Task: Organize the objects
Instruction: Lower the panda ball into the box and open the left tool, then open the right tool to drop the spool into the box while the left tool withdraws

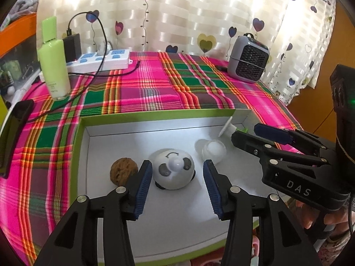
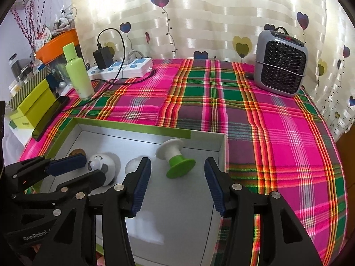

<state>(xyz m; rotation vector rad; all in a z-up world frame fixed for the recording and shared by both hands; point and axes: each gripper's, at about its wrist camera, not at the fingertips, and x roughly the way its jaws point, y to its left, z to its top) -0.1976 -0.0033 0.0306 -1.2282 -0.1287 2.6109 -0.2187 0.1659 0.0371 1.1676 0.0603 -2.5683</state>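
A shallow box with a green rim (image 1: 77, 146) and grey floor lies on the plaid cloth; it also shows in the right wrist view (image 2: 133, 128). Inside lie a brown walnut (image 1: 123, 171), a white panda toy (image 1: 173, 169), a clear round jar (image 1: 213, 150) and a white-and-green spool (image 2: 175, 157). My left gripper (image 1: 177, 178) is open, its fingers either side of the panda toy, just above the box floor. My right gripper (image 2: 177, 178) is open over the box, the spool lying just beyond its fingertips. The right gripper appears in the left wrist view (image 1: 255, 135).
A green bottle (image 1: 54, 59), a white power strip (image 1: 104, 61) with a black charger and cables, and a dark phone (image 1: 13, 133) stand at the left. A grey fan heater (image 2: 280, 64) stands at the back right. A heart-print curtain hangs behind the table.
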